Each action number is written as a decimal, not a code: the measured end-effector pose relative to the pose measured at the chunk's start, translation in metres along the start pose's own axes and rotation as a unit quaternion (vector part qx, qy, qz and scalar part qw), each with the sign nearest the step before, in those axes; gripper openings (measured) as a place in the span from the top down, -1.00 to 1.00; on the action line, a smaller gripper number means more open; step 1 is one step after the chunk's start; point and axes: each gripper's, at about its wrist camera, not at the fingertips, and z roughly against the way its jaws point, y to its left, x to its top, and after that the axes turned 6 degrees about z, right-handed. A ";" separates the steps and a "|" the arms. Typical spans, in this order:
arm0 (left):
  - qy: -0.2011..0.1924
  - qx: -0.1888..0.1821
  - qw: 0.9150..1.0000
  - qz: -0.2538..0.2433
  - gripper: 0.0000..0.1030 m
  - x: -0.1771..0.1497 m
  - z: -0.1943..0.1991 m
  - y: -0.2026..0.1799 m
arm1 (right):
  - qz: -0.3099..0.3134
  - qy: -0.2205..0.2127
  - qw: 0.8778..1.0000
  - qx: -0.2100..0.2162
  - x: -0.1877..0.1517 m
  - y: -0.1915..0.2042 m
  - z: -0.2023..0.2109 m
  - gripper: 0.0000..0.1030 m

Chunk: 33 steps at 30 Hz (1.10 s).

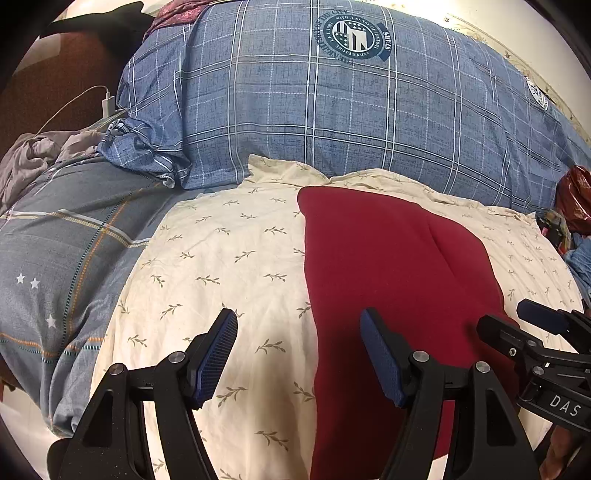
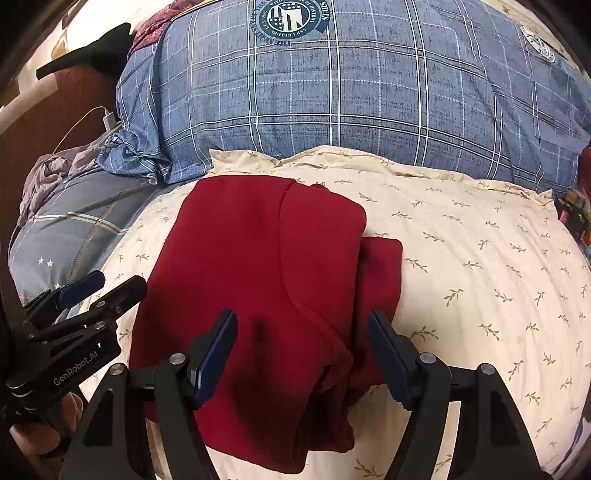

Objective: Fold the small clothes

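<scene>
Big blue plaid duvet (image 1: 332, 122) fills the back of the bed in both views, heaped up behind everything. Its round crest (image 2: 290, 20) lies upside down; in the right wrist view "STARS" can be read on the ribbon, the ring text too small to make out. In front of the duvet lies the cream sheet (image 1: 229, 251) with its little leaf sprigs, and on it the red garment (image 2: 258, 266), the piece being folded.

The right wrist view shows the whole garment: folded, one layer lapped over another, a narrower flap sticking out on the right. The left wrist view catches only its left edge and a long curved seam. That view alone shows a red bag (image 1: 576, 195) at the far right edge, contents not visible. Both see the grey star-print cover (image 1: 48, 266) on the left and a white charger (image 1: 108, 103) with its cable.

Left gripper (image 1: 299, 354) hangs over the garment's left edge, jaws wide apart, holding nothing. Right gripper (image 2: 303, 356) hangs over the garment's near right part, jaws just as wide, nothing between the pads. Each view catches the other gripper at its edge: "DAS" reads on the right one, "GenRobot.AI" on the left one, with fingers of a hand (image 2: 44, 424) below it.
</scene>
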 end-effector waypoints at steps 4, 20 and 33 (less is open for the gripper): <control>0.001 0.000 1.000 -0.001 -0.33 0.000 -0.001 0.001 | -0.001 0.000 1.000 -0.001 -0.001 0.001 0.000 -0.43; 0.001 0.000 1.000 0.000 -0.33 -0.001 -0.002 0.002 | 0.001 0.003 1.000 0.000 -0.001 0.004 -0.001 -0.43; 0.004 0.002 1.000 -0.003 -0.33 -0.001 -0.003 0.003 | 0.001 0.008 1.000 0.001 -0.001 0.005 -0.003 -0.43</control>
